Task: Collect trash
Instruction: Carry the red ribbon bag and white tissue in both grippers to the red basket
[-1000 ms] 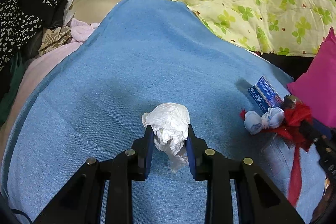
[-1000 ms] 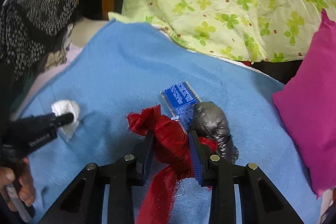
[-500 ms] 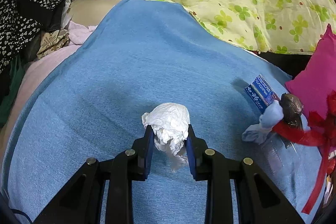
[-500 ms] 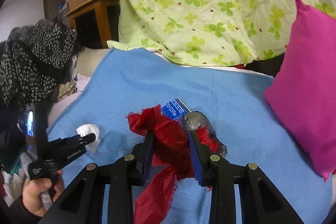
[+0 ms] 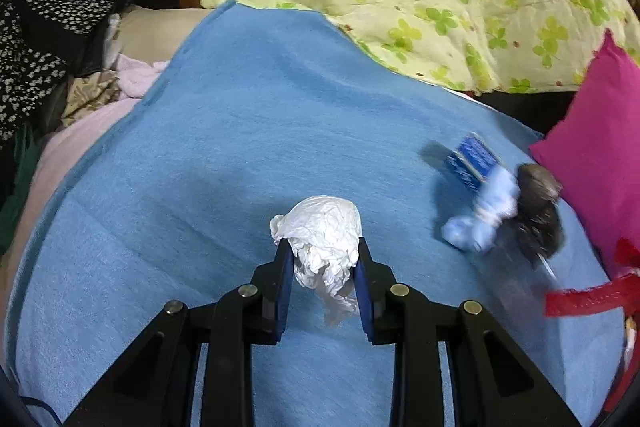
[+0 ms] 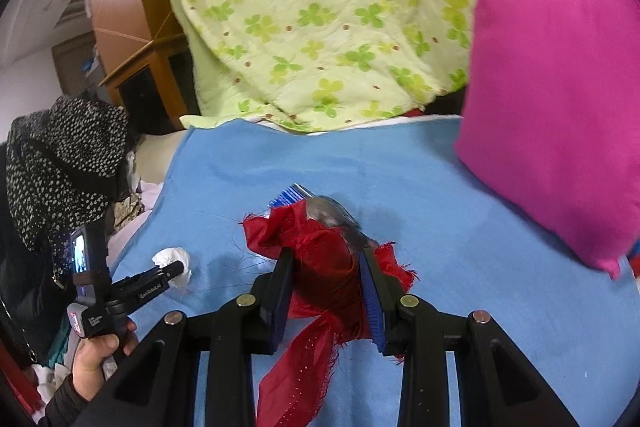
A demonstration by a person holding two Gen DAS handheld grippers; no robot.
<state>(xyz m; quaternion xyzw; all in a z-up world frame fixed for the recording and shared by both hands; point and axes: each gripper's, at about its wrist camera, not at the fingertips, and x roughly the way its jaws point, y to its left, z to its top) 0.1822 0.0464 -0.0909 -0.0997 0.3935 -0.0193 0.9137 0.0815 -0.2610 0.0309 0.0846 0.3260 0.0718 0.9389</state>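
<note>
The left tongs (image 5: 320, 259) are clenched on a crumpled white tissue (image 5: 324, 239), pinched between the two blue-lined pads. The tissue is a wrinkled ball, bright white, bulging above the fingertips, with a thin twisted tail hanging down between them. It sits over a blue blanket (image 5: 240, 147) that covers the bed.

The right tongs (image 6: 324, 267) are clenched on a bundle of red cloth (image 6: 324, 259). The cloth is dark red, scrunched into a lump with frayed, thready edges; a ruffled end sticks out toward 10 o'clock and a long, thin strip speckled with tiny dots hangs down toward 6 o'clock.

In the left wrist view, at 3 o'clock from the tissue, more trash lies on the blanket: a pale blue wad (image 5: 484, 215), knotted in the middle, touching a dark grey lump (image 5: 538, 211) just to its right. A small blue packet (image 5: 472, 161) with white print lies just beyond them. All three are blurred. A red strip shows at the right edge of that view.

A pink cushion (image 6: 552, 119) lies on the blanket at 2 o'clock from the right tongs. A pale green quilt with a clover pattern (image 6: 320, 19) is heaped at 12 o'clock. In the right wrist view, at 9 o'clock, a hand (image 6: 100, 355) grips the handle of the left tongs.
</note>
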